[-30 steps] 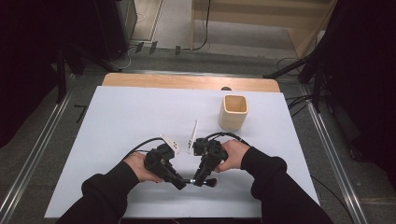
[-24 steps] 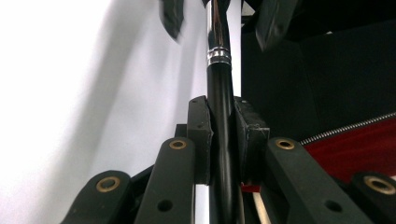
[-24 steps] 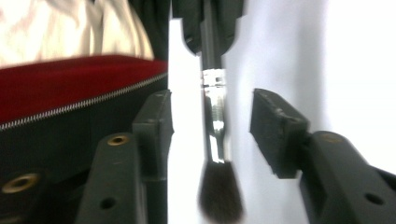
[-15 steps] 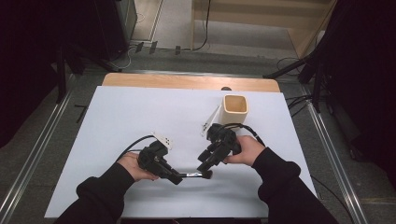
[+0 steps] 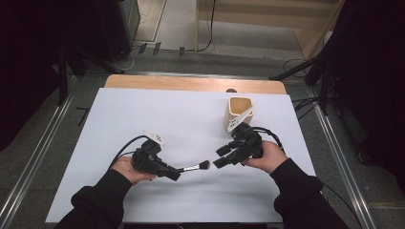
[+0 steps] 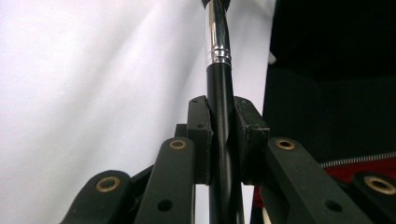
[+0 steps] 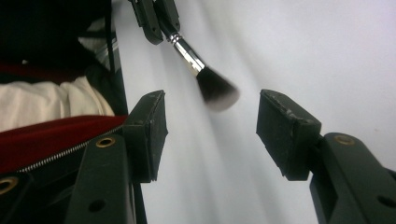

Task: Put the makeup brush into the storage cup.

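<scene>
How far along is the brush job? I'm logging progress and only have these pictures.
Done: the makeup brush is off the table, clamped by its black handle in the left gripper. In hand: the right gripper has just been opening, nothing between its pads, with the bristles ahead of them in the right gripper view. Left, probably: getting the brush into the wooden cup, which stands beyond the right hand.

The brush (image 5: 193,167) has a glossy black handle, a bright polished metal ferrule and soft dark bristles. The gripper pads (image 7: 150,133) look like matt black rubber, scuffed at the edges. The bench (image 5: 191,83) is pale wood under smooth matt white sheeting (image 5: 181,119). The cup (image 5: 237,113) looks like light wood.
</scene>
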